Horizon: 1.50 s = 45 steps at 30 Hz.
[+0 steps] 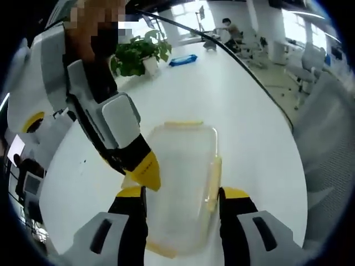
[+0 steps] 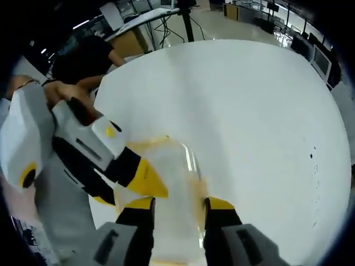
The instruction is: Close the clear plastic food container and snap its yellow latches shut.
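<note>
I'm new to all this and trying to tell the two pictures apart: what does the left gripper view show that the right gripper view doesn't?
Left gripper view: a potted plant, a flat blue object farther along the white table, office chairs, and the container's yellow side latch.

Right gripper view: a stand's legs on the floor and desks with monitors beyond the table.

Both: the clear plastic food container on the white table, framed by open yellow-tipped jaws, with the other gripper reaching in.
</note>
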Motion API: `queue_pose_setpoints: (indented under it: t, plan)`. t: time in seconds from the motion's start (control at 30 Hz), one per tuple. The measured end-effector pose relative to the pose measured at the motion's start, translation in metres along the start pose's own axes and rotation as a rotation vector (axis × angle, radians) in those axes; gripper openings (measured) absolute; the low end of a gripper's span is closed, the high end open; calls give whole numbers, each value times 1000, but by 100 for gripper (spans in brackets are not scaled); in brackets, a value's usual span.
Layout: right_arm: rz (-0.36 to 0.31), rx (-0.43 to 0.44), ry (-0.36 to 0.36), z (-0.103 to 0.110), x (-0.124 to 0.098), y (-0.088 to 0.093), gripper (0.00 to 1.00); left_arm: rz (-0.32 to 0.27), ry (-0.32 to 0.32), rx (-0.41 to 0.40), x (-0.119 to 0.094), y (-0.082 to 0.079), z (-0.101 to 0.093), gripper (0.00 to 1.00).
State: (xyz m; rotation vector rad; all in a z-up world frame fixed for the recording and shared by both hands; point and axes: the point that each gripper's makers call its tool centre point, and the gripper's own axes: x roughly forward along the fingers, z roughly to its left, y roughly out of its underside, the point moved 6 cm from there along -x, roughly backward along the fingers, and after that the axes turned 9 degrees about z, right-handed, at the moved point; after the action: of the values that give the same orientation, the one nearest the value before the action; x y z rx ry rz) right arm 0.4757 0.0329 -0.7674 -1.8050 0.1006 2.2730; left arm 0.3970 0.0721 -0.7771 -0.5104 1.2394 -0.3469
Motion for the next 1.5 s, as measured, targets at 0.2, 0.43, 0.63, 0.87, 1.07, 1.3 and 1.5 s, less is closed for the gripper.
queue_pose_setpoints:
  t: [0.2, 0.43, 0.63, 0.87, 1.07, 1.3, 1.5]
  plan:
    - [-10, -1, -61, -7, 3, -4, 32, -19, 5, -8, 1, 1, 1, 49]
    - [4, 3, -91, -5, 1, -1, 32, -29, -15, -13, 2, 2, -2, 49]
    - [-6, -13, -155, -8, 5, 1, 32, -32, -17, -9, 2, 2, -1, 50]
    - [-8, 1, -211, -10, 7, 2, 33, -39, -8, -4, 3, 2, 1, 51]
    - [14, -14, -194, -7, 7, 2, 34, -62, -62, -22, 6, 3, -3, 52]
    - [-60, 7, -166, -6, 7, 7, 35, -41, -139, -10, 6, 5, -3, 49]
    - [-66, 0, -134, -4, 7, 5, 36, -46, -131, -14, 7, 3, -6, 50]
